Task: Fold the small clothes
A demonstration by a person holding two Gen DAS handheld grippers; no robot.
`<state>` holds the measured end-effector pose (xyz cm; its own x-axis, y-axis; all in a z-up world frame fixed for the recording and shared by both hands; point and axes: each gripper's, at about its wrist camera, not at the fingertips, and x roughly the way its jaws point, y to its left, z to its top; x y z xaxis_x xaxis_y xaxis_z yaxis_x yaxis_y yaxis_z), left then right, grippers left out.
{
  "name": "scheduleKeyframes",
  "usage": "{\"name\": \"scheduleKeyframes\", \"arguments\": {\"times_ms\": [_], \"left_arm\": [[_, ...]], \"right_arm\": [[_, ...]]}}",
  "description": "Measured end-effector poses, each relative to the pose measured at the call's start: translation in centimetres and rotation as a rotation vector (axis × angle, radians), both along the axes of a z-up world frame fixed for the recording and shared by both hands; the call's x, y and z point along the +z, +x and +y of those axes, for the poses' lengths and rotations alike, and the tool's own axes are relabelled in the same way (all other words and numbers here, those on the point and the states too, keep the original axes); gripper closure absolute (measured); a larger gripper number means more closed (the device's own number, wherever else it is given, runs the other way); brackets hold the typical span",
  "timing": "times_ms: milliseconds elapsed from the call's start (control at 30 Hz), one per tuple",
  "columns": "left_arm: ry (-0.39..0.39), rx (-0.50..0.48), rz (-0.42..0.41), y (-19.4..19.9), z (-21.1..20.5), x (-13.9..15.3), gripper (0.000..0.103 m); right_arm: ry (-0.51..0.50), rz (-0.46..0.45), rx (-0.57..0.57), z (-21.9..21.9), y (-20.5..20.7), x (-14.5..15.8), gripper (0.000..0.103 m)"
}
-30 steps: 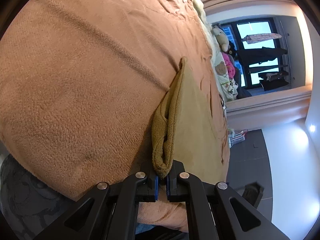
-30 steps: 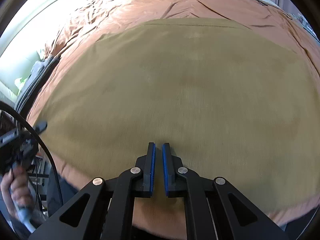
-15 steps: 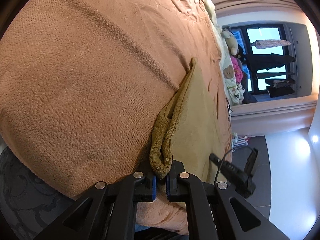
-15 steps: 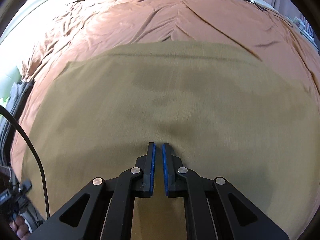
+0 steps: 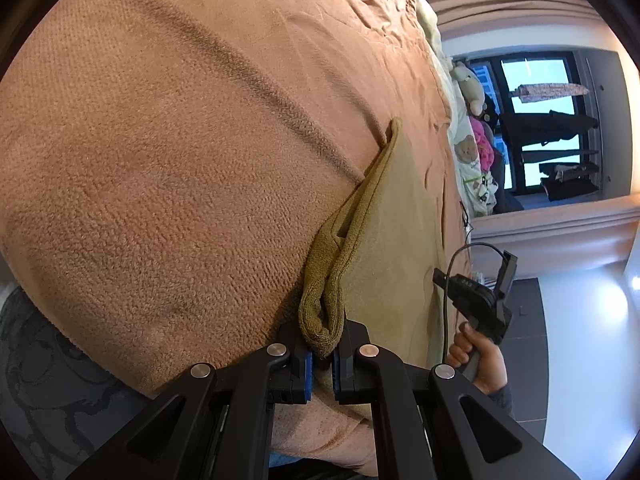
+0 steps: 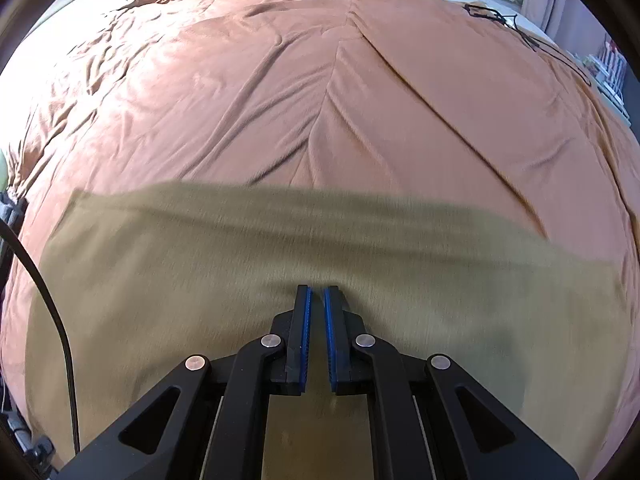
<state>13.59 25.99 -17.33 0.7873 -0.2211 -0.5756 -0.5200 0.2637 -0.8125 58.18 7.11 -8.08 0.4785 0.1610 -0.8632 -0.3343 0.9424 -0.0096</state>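
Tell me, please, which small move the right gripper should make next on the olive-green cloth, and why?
Probably sweep the right gripper on across the olive-green terry cloth toward its far edge, smoothing it. Its jaws are shut and empty above the cloth, which lies on the brown fleece blanket, while the left gripper pins a bunched corner.

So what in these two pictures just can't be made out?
- Right wrist view: the cloth is smeared by motion blur; its weave and far edge are unclear.
- Right wrist view: whether the right gripper pinches cloth; its fingers hide that.
- Left wrist view: the toys by the window are too small.
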Motion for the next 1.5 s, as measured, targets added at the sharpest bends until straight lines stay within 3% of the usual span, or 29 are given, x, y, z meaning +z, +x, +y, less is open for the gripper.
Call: {"name": "scheduleKeyframes", "arguments": {"times_ms": [200,367,667,1067,1500], "left_arm": [[0.003,0.003,-0.015,-0.2,0.0,-0.5,0.098],[0.007,-0.002,-0.023,-0.4,-0.1,-0.4,0.098],[0.018,-0.019,-0.095,-0.2,0.3,1.2,0.099],[0.07,-0.077,-0.174,1.5,-0.5,5.9,0.1],[0.152,-0.17,-0.244,5.0,-2.7,11.7,0.1]], "right_arm": [[0.002,-0.011,-0.005,0.7,1.9,-0.2,0.099],[0.052,0.007,0.003,-0.2,0.7,0.7,0.099],[0.099,0.069,0.082,-2.4,-6.5,0.6,0.099],[0.166,0.148,0.119,-5.0,-13.5,0.3,0.099],[0.283,0.168,0.133,-9.6,-20.3,0.1,0.099]]}}
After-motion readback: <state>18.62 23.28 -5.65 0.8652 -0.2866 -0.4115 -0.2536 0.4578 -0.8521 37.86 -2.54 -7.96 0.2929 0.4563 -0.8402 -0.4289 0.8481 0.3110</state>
